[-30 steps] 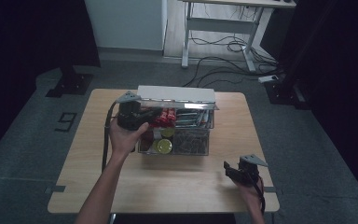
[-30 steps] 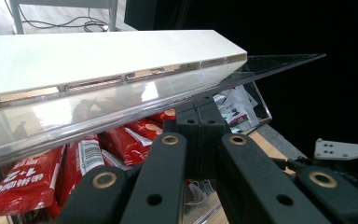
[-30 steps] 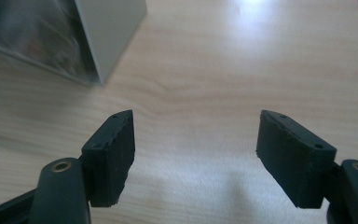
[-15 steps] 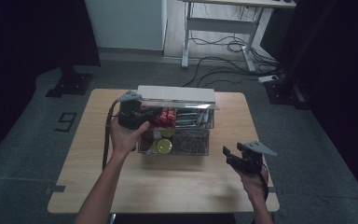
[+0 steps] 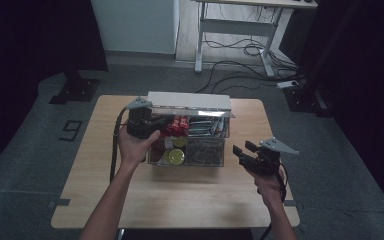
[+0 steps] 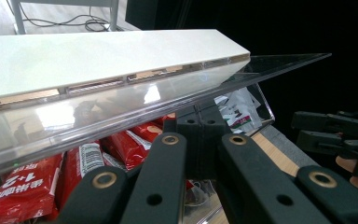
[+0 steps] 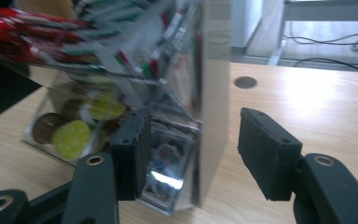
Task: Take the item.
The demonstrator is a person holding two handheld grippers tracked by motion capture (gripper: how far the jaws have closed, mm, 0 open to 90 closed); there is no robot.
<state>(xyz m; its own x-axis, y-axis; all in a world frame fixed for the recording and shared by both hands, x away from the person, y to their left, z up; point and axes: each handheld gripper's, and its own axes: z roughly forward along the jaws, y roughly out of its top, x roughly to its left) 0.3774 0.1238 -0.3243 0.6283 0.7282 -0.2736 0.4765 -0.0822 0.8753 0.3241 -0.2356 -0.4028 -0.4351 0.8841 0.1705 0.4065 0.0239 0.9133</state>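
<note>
A light wooden table (image 5: 130, 200) with rounded corners stands on a grey floor (image 5: 25, 170) and carries one thing, a clear plastic organizer box (image 5: 215, 159), which sits near the far edge, about in the middle of the width. The box rests directly on the wood, and a white part lies along its back side, toward the far edge of the table. In the right gripper view the tabletop has a small round hole (image 7: 245, 82) beyond the corner of the box, and the wood beside the box on that side is bare.
</note>
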